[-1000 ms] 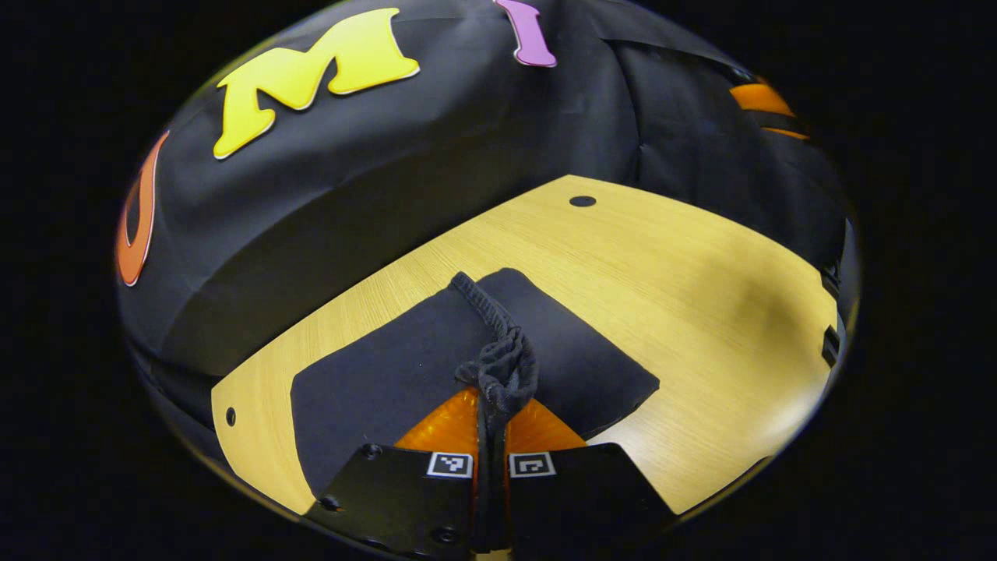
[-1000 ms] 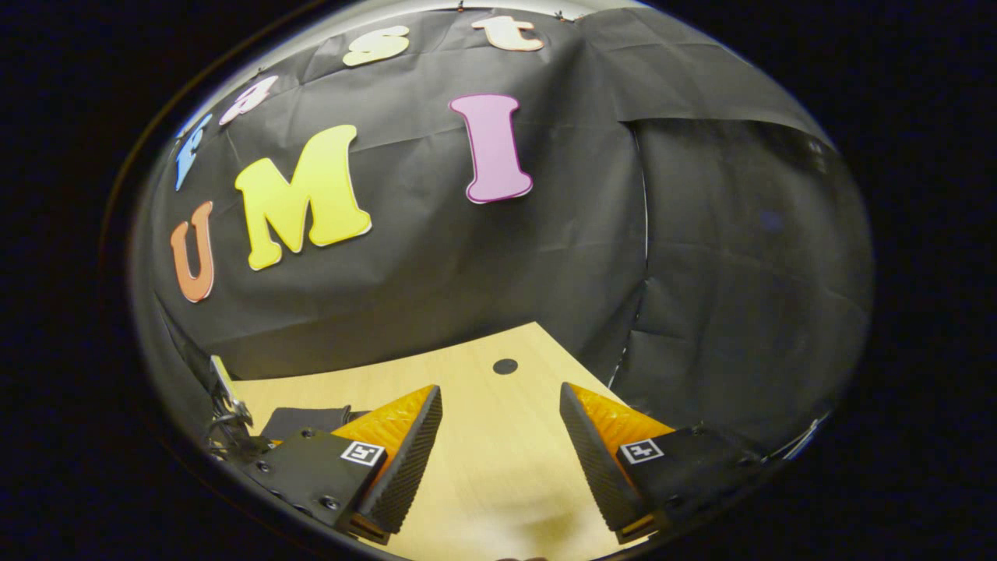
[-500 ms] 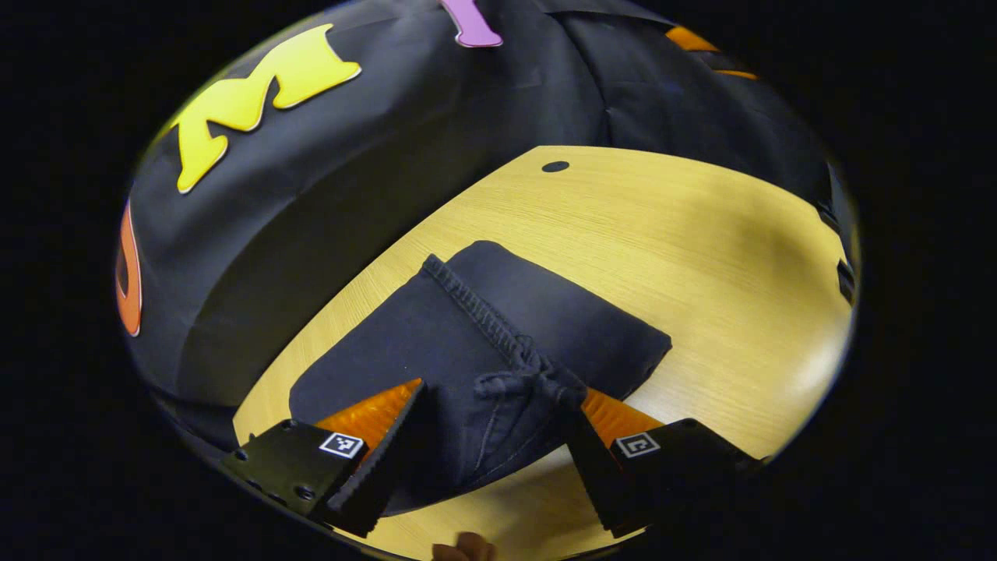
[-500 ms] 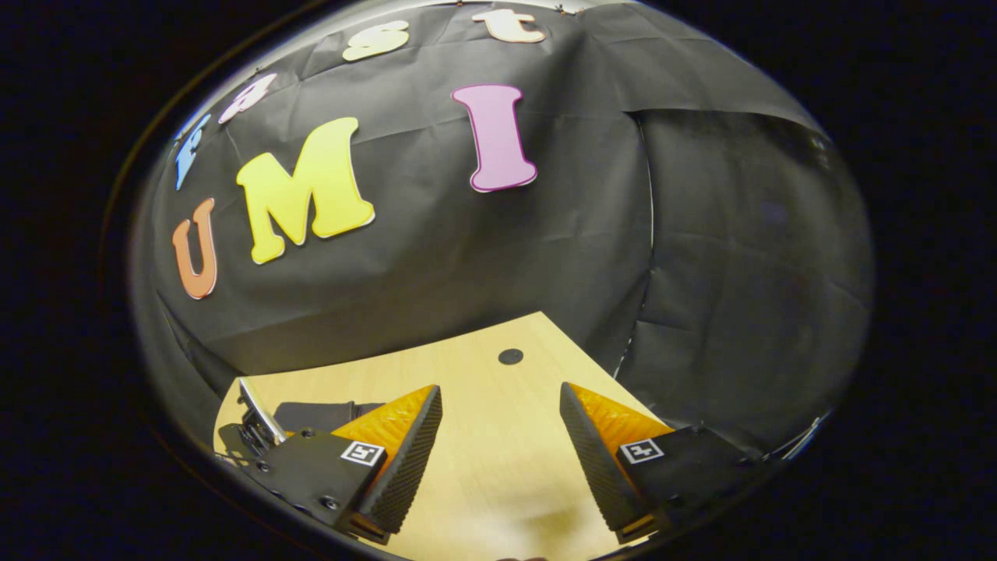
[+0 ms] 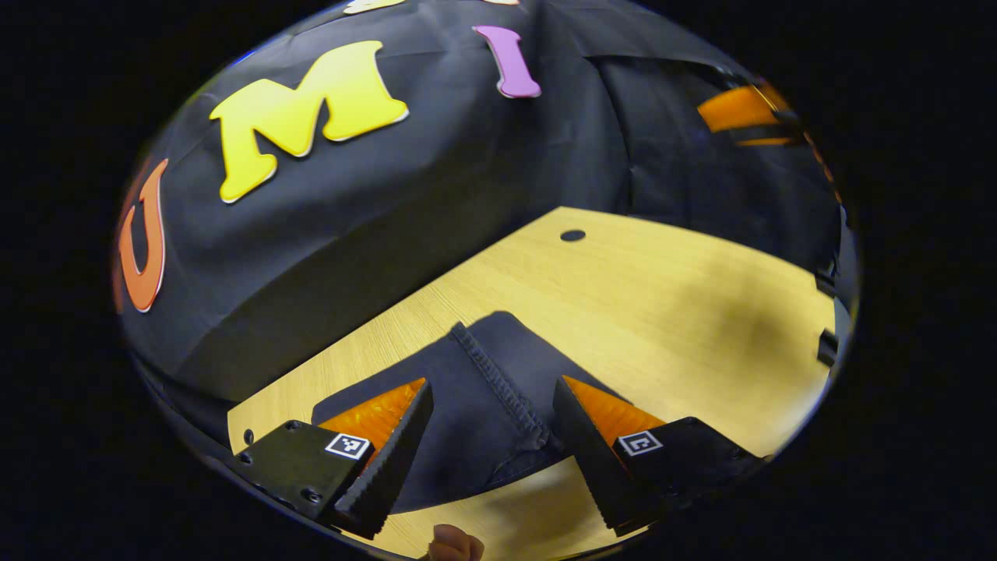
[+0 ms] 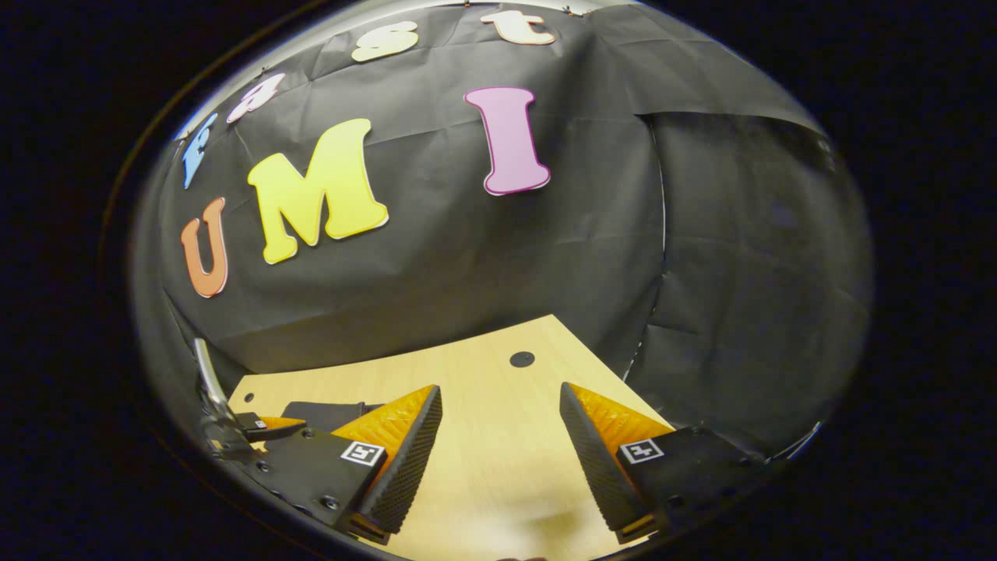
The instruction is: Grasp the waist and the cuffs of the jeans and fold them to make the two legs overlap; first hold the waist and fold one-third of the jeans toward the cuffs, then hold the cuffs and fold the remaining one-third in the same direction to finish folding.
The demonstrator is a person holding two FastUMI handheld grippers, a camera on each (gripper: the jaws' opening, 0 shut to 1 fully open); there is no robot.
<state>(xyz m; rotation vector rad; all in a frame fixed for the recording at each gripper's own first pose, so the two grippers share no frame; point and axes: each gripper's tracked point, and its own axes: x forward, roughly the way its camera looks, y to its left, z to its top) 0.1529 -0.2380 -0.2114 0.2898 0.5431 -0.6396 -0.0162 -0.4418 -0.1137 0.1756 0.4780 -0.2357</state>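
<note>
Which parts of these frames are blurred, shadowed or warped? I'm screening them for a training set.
Left gripper view: the fisheye bends the table edge; a soft shadow darkens the table's right part; an orange shape at upper right is motion-smeared; the jeans seam is sharp. Right gripper view: the right gripper and its ridged fingers are crisp; the table's near end looks pale and slightly washed out; the wall bulges.

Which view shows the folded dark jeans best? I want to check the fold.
The left gripper view: the folded dark denim jeans lie flat between its open jaws, stitched hem visible. The right gripper view catches a dark sliver at the wooden table's far left.
</note>
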